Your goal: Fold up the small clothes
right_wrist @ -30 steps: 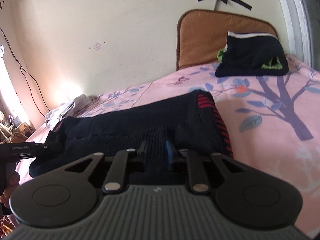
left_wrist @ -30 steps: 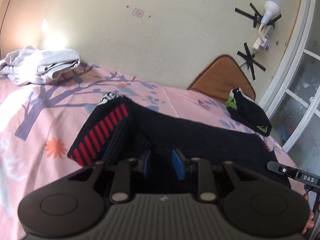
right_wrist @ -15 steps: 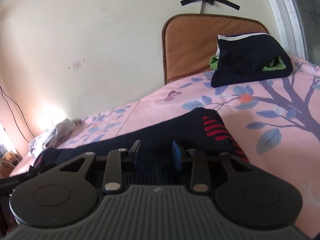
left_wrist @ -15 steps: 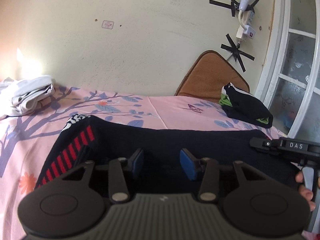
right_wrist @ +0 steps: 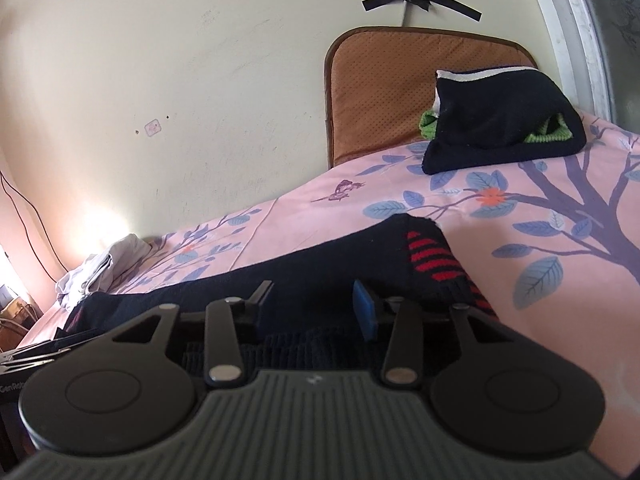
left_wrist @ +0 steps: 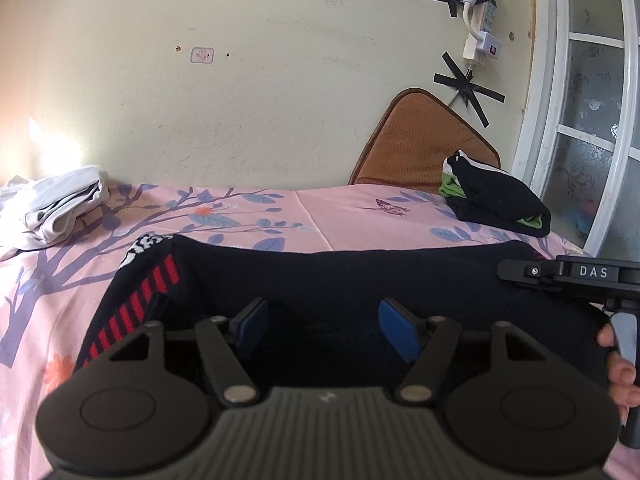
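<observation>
A black knit garment [left_wrist: 340, 276] with red stripes [left_wrist: 160, 276] lies folded across the pink tree-print bedsheet [left_wrist: 340, 216]. My left gripper [left_wrist: 326, 326] sits low over its near edge. Its jaws are opening, and the blue pads [left_wrist: 400, 332] stand apart from the cloth that lies between them. In the right wrist view the same garment [right_wrist: 320, 264] shows its red-striped end [right_wrist: 432, 256] on the right. My right gripper [right_wrist: 314, 312] is over the ribbed hem, its jaws opening too, with the pads not pressing the fabric. The right gripper [left_wrist: 568, 274] and a hand also show in the left wrist view.
A folded black and green garment [left_wrist: 496, 204] lies at the back right in front of a brown cushion [left_wrist: 416, 140]. Crumpled white clothes [left_wrist: 56, 208] lie at the back left. The wall runs behind the bed, and a white window frame [left_wrist: 560, 160] stands at the right.
Both grippers' jaws have spread and let go of the black garment, which now lies flatter on the bed. Both views have levelled out and shifted across the bed.
</observation>
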Demonstrator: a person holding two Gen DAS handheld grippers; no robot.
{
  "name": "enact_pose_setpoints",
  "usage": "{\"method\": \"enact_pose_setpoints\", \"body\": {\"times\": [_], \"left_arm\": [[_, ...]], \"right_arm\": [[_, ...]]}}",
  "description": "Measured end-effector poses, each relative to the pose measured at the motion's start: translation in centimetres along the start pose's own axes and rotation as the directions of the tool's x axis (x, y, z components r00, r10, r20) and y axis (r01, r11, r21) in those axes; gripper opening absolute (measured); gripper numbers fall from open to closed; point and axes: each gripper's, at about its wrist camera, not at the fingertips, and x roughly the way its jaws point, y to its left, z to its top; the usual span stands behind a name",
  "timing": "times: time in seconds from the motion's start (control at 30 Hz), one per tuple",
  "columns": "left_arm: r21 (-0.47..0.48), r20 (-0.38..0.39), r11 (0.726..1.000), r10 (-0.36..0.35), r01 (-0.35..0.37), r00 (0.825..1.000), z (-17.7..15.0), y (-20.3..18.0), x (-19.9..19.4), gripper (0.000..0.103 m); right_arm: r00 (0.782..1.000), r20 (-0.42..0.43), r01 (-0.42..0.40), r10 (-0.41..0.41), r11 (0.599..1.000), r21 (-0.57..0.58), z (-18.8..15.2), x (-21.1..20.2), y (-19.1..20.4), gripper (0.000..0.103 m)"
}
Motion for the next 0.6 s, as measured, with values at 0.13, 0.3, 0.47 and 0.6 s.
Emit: {"method": "enact_pose_setpoints", "body": {"times": [0.13,0.3,0.47,0.6], "left_arm": [[-0.022,-0.009,1.0,-0.008,0.008,1.0,0.13,0.37,0.16,0.077],[-0.038,-0.021,0.999,-0.017,0.016,1.0,0.13,0.64,0.31,0.083],[-0.043,-0.036,0.999,-0.019,0.017,0.999,0.17,0.73,0.54,0.086],[-0.039,-0.038,0.999,-0.017,0.015,0.999,0.18,0.65,0.59,0.087]], "right_arm": [[1.0,-0.002,-0.003,0.003,1.0,-0.003,0.03,0.06,0.01,0.048],[1.0,-0.005,-0.01,0.01,1.0,-0.008,0.03,0.1,0.07,0.051],[1.0,-0.007,-0.012,0.012,1.0,-0.013,0.01,0.15,0.12,0.053],[1.0,-0.007,-0.012,0.012,1.0,-0.013,0.02,0.15,0.12,0.053]]}}
